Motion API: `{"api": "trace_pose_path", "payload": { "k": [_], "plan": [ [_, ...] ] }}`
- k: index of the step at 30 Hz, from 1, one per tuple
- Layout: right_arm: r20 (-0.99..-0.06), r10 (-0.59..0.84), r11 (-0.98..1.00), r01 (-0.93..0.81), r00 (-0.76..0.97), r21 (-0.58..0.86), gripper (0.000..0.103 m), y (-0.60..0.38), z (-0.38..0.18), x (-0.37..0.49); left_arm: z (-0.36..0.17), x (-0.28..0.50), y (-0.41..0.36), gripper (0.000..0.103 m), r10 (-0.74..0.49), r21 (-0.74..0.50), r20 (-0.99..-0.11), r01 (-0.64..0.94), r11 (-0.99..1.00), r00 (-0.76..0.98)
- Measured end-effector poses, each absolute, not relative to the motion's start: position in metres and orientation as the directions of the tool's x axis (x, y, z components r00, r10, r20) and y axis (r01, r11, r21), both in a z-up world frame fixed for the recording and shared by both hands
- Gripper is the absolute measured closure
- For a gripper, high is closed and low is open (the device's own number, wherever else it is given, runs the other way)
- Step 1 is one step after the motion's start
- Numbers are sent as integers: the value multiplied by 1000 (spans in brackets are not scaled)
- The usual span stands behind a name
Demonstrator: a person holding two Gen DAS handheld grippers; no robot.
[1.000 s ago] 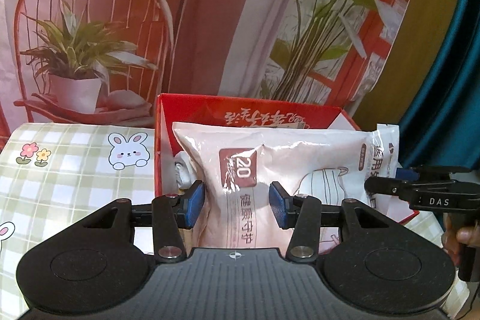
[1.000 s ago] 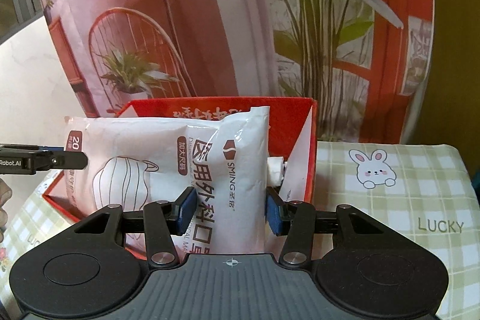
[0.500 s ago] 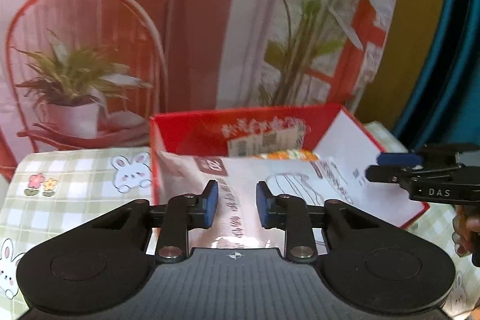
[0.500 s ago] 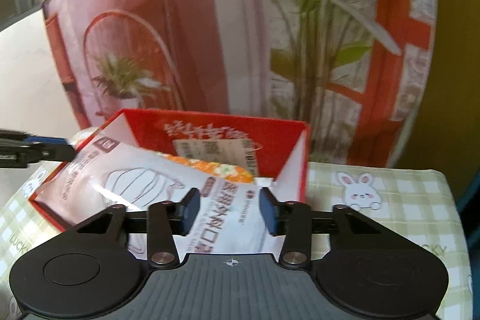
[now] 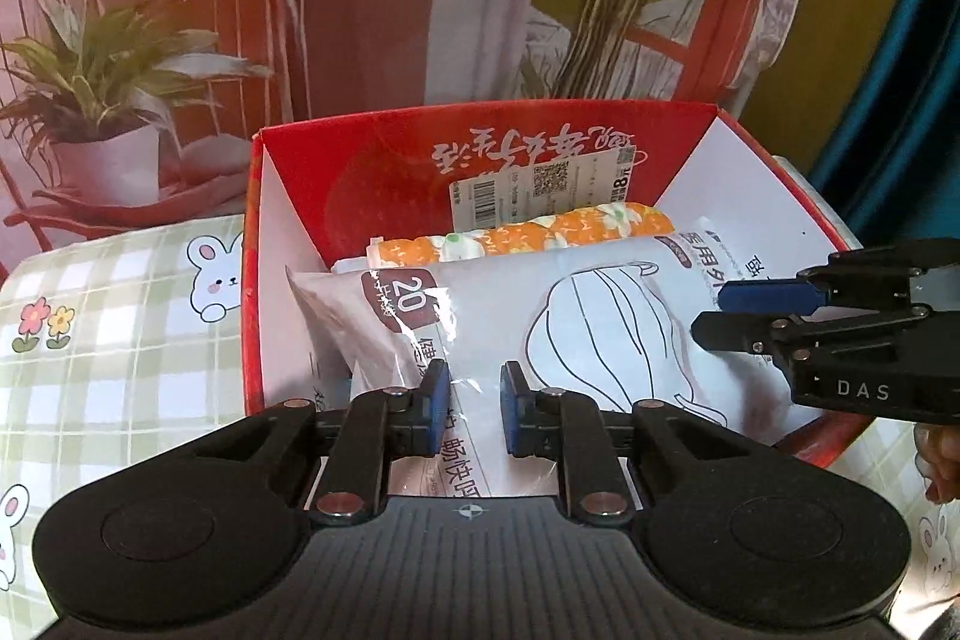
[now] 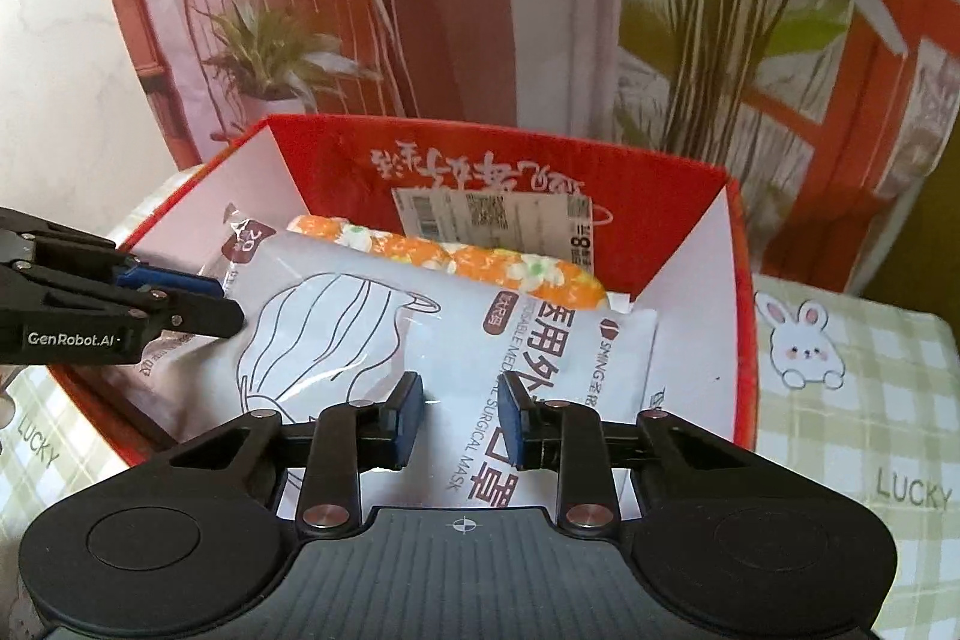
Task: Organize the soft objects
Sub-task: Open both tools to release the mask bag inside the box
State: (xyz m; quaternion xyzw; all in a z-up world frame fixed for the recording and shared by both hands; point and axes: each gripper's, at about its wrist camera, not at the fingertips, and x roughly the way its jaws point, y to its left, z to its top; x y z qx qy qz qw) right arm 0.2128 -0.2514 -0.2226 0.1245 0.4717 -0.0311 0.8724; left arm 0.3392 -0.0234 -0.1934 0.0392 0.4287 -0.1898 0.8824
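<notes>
Left wrist view: mask pack [image 5: 570, 328] lies flat in the red box [image 5: 288, 196], long axis spanning both grippers. Left gripper [image 5: 471, 409] and right gripper [image 6: 459, 412], jaws just narrowing, each appear to pinch its near edge.

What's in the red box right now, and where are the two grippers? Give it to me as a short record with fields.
container: red box, open, on a checked bunny tablecloth
front item: white mask pack, lying in the box
behind it: orange floral pack, near the back wall
left gripper: jaws narrow, just been closing; mask pack shows between the pads, grip unclear
right gripper: the same, at the pack's other end
</notes>
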Motion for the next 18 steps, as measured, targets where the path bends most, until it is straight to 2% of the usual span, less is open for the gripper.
{"api": "trace_pose_path", "payload": {
  "k": [18],
  "plan": [
    [-857, 100, 949, 209, 506, 235, 77, -258, -236, 216, -200, 337, -29, 83, -283, -59, -772, 380, 923, 569]
  ]
}}
